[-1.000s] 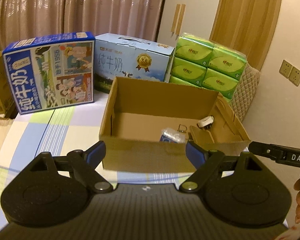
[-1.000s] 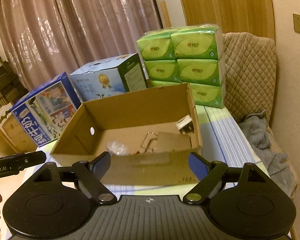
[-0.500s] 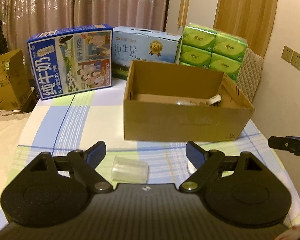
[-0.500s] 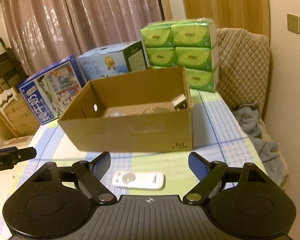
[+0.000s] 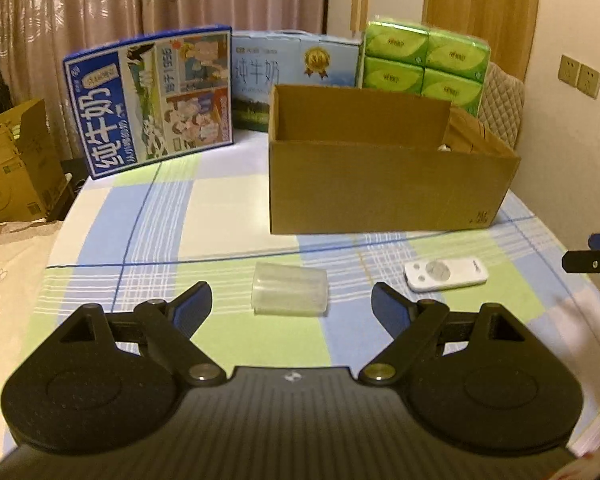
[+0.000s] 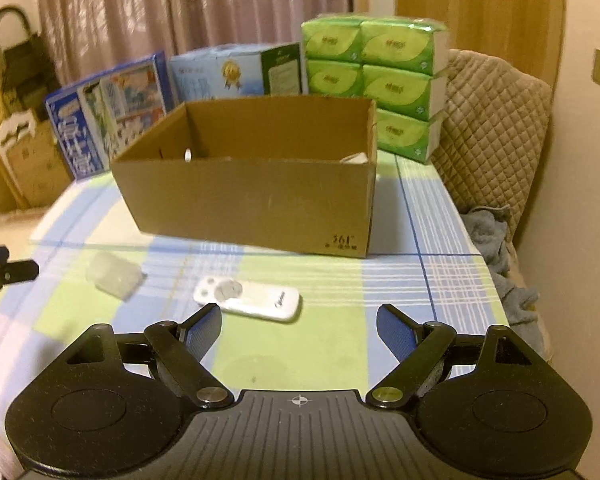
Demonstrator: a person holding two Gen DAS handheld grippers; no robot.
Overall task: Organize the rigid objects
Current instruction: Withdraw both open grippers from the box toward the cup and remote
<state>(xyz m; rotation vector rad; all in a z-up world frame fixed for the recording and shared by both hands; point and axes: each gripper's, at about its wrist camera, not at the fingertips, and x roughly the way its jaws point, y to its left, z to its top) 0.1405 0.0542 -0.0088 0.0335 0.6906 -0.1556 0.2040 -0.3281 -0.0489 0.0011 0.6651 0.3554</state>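
An open cardboard box (image 5: 388,184) stands on the checked tablecloth (image 5: 160,216); it also shows in the right wrist view (image 6: 252,204). Small items lie inside it, mostly hidden by its front wall. A clear plastic cup (image 5: 289,289) lies on its side in front of the box, just ahead of my open, empty left gripper (image 5: 291,305). A white remote (image 5: 446,273) lies to its right. In the right wrist view the remote (image 6: 247,298) lies just ahead of my open, empty right gripper (image 6: 299,325), towards its left finger, and the cup (image 6: 114,275) lies further left.
Two milk cartons (image 5: 152,104) (image 5: 292,76) and a stack of green tissue packs (image 5: 424,60) stand behind the box. A quilted chair back (image 6: 496,128) and grey cloth (image 6: 496,240) are at the right edge. Cardboard boxes (image 5: 12,160) stand off the table's left side.
Both grippers have pulled back and down from over the box towards the table's front. The cup and remote have come into view between the fingers. The box's contents have dropped out of sight.
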